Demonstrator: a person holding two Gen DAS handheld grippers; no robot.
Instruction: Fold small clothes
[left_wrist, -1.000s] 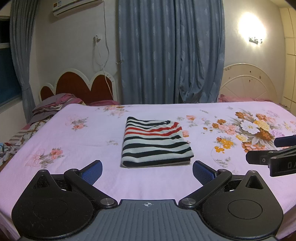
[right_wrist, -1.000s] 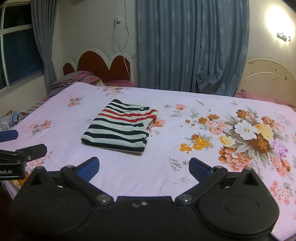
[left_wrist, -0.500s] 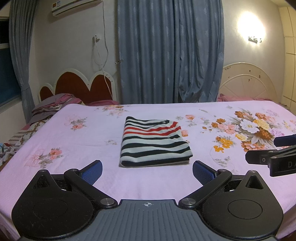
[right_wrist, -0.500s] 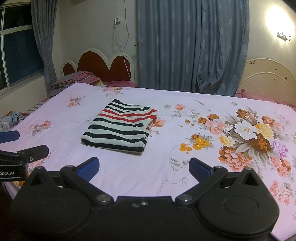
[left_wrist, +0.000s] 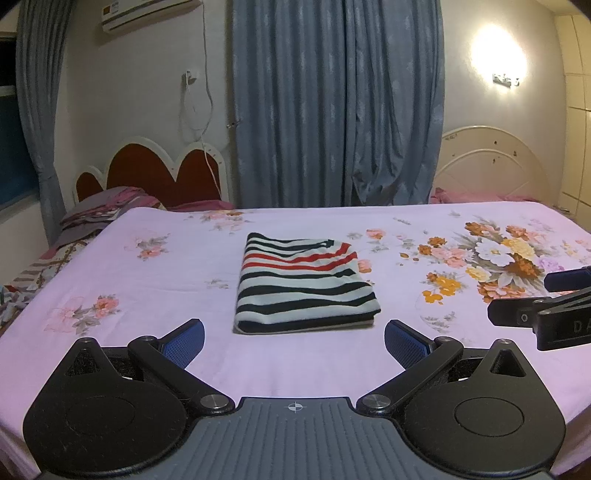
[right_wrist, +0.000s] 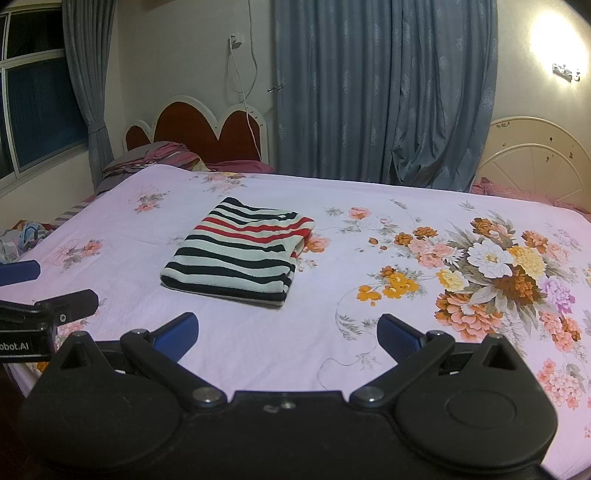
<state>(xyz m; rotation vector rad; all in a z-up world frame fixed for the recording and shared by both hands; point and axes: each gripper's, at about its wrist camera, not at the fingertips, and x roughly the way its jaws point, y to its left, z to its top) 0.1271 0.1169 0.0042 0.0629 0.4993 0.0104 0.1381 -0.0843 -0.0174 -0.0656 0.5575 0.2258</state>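
Note:
A striped garment (left_wrist: 304, 284), white with black and red bands, lies folded into a neat rectangle on the pink floral bedsheet (left_wrist: 129, 280). It also shows in the right wrist view (right_wrist: 240, 254). My left gripper (left_wrist: 294, 341) is open and empty, held back near the bed's front edge, just short of the garment. My right gripper (right_wrist: 287, 334) is open and empty, to the right of the garment and apart from it. Each gripper shows at the edge of the other's view.
A red heart-shaped headboard (left_wrist: 159, 175) with piled bedding (left_wrist: 103, 212) stands at the back left. Blue curtains (left_wrist: 332, 103) hang behind the bed. A cream headboard (left_wrist: 491, 173) is at the back right. Loose clothes (right_wrist: 22, 236) lie off the left side.
The left view has drifted slightly, so the garment sits a little lower and to the left. Both grippers stay open and the garment has not moved.

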